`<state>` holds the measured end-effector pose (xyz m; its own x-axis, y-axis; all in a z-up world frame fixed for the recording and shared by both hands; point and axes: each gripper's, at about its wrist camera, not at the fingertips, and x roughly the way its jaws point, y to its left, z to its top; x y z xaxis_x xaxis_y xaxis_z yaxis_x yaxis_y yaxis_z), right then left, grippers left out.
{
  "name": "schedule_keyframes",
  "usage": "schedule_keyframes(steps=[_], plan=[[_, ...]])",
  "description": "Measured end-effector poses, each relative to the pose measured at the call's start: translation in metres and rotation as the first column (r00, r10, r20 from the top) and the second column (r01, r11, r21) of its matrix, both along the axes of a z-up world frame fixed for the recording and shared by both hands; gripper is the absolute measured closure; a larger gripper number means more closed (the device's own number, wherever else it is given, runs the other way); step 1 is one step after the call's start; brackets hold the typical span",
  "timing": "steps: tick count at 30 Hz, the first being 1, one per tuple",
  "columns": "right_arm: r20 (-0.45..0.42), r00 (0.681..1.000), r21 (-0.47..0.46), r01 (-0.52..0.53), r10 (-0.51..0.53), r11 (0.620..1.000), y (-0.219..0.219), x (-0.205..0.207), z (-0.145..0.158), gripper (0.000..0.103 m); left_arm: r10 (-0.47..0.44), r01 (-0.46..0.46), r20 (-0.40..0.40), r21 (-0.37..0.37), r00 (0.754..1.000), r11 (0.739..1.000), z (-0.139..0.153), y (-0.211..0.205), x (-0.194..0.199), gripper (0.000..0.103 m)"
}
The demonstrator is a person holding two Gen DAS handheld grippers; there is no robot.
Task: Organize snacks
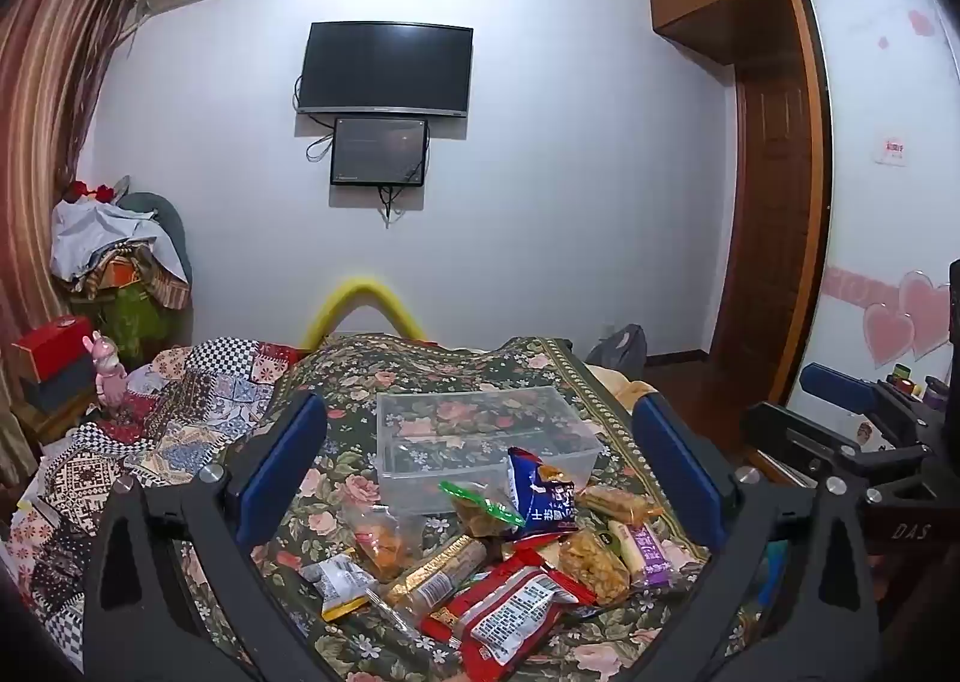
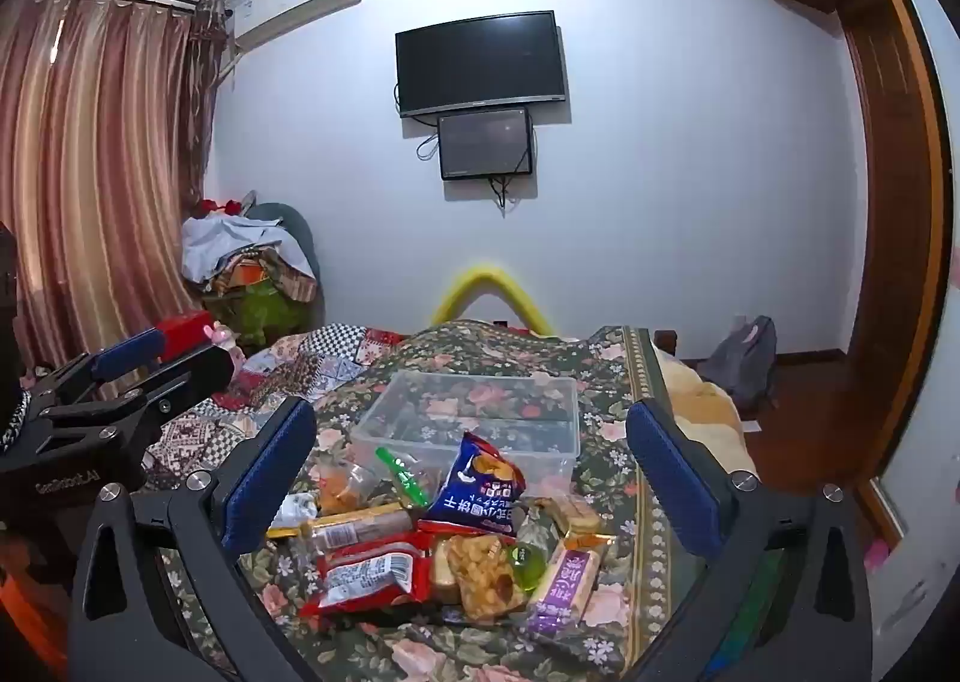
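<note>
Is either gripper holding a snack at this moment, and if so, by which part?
Nothing is held. The left gripper and right gripper are both open above the snack pile.

Both views are lit by even, cool indoor light with a bluish cast on the white wall (image 1: 540, 202). No lamp shows, and shadows are soft. The fisheye bends straight lines hard: the wardrobe (image 1: 774, 172) right of the left gripper (image 1: 480, 478) bows inward, and the curtain (image 2: 102, 172) left of the right gripper (image 2: 474, 478) curves. Black vignetting fills the corners. The snack wrappers (image 2: 456, 538) between the tongs carry small glints and read fairly sharp. The clear box (image 1: 486, 442) beyond them shows faint sheen on its rim. A reddish flare tints the left view's left edge. Far detail looks soft and smeared by compression.
</note>
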<state>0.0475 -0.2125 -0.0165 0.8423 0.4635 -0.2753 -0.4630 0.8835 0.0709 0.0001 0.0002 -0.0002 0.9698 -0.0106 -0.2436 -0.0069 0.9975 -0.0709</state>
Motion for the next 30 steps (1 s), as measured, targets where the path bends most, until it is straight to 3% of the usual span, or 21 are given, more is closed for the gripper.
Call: schedule_keyframes(steps=[30], plan=[[0.001,1.0,0.033,-0.004,0.004,0.999,-0.0041,-0.0012,0.0057,0.0,0.015,-0.015,0.01,-0.005,1.0,1.0,0.0014,0.0024,-0.0044,0.0]])
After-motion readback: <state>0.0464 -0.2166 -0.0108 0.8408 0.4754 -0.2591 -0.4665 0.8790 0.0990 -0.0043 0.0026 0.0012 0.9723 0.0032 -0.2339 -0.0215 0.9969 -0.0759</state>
